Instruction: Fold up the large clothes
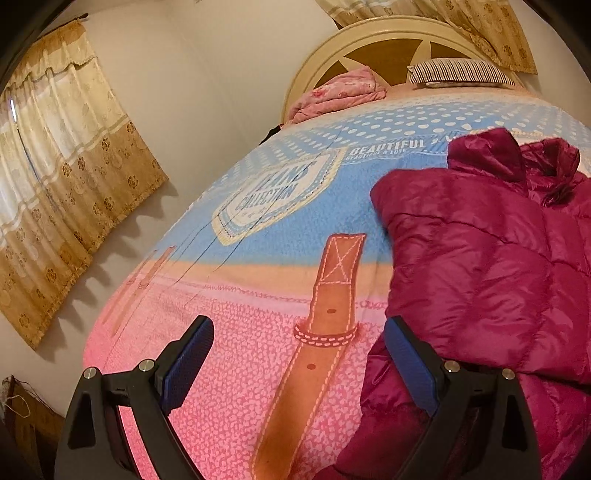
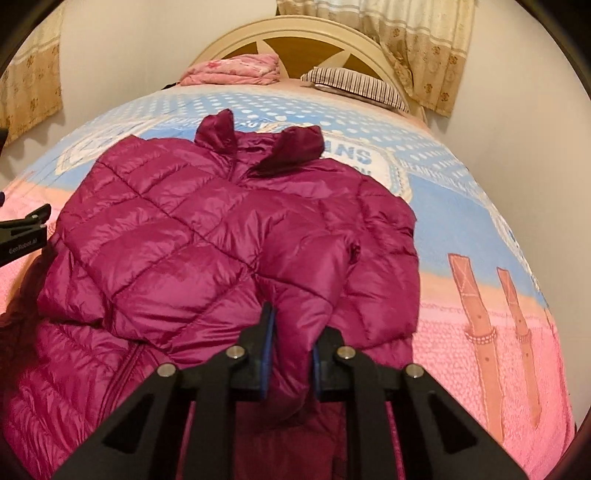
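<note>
Folding stage: early — the jacket (image 2: 221,229) lies partly doubled beyond both grippers.
Right gripper (image 2: 290,347): pinched on a jacket fold.
Left gripper (image 1: 299,354): wide open, empty — jacket at its right finger.
Left to do: most folds.

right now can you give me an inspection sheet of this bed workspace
surface: printed bedspread, pink and blue
job's things: magenta puffer jacket lying front up, a sleeve folded across it
clutter: folded pink quilt and striped pillow by the headboard
grippers: left gripper open over the bedspread at the jacket's edge; right gripper shut on a jacket fold
cables: nothing seen
surroundings: beige curtains, plain wall
</note>
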The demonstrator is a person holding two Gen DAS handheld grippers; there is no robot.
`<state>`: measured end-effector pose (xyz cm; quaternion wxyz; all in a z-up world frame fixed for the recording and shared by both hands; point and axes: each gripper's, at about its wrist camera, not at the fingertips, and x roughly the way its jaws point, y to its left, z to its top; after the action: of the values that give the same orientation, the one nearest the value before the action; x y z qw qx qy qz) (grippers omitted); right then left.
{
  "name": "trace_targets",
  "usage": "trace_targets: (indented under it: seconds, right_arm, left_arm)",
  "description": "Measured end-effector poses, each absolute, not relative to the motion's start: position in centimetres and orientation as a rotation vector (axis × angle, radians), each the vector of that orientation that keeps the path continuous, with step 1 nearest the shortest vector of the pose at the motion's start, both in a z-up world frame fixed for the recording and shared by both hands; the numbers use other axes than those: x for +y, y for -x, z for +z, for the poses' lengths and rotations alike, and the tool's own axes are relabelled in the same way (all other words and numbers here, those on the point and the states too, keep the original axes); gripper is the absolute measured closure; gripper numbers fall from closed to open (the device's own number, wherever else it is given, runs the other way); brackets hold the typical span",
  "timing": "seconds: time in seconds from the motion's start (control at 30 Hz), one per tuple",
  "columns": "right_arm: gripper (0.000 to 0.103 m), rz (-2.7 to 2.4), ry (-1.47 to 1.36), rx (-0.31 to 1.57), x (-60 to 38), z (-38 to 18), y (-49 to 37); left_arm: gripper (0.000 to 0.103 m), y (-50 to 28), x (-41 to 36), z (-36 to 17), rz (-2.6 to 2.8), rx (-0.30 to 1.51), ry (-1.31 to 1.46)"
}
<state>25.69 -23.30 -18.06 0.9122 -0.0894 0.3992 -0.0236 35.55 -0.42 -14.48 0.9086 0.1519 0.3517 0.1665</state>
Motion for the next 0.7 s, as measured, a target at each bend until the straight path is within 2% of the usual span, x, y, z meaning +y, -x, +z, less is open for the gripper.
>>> trace_targets:
  seconds: [0.1,0.13,0.17,0.23,0.33,0.4,0.47,0.57,0.7]
  right_arm:
    - [0.082,-0.062,0.193,0.849,-23.9,-18.9,-26.3]
    - [0.073,-0.067,0.179,0.858,-24.3,-19.3,-26.4]
    - [0.054,-0.066,0.152,0.858,-24.7,-19.4,-26.5]
    - [0.036,-0.067,0.123,0.835,-25.3,-18.9,-26.1]
    - [0.036,-0.108,0.091,0.752,-25.9,-17.0,-25.1]
    - [0.044,-0.142,0.08,0.683,-26.0,-15.4,-24.6]
    - [0.057,-0.13,0.074,0.66,-25.6,-14.7,-24.8]
    - [0.069,-0.046,0.05,0.683,-24.9,-15.3,-26.4]
    - [0.069,-0.023,0.078,0.777,-24.2,-18.7,-28.7]
  left_arm:
    - [0.009,-35.2,-0.6,-12.9,0.33,0.695,-0.28]
    - [0.009,-35.2,-0.9,-12.3,0.322,0.686,-0.27]
    - [0.009,-35.3,-1.2,-11.8,0.306,0.681,-0.257]
    - [0.009,-35.8,-1.9,-11.0,0.26,0.676,-0.218]
    - [0.009,-37.0,-3.6,-10.5,0.205,0.656,-0.182]
    - [0.009,-38.0,-4.7,-10.7,0.146,0.674,-0.139]
    - [0.009,-39.1,-5.9,-11.4,0.101,0.683,-0.132]
    - [0.009,-41.1,-7.4,-14.3,0.159,0.713,-0.244]
    - [0.009,-42.2,-7.0,-18.4,0.182,0.801,-0.262]
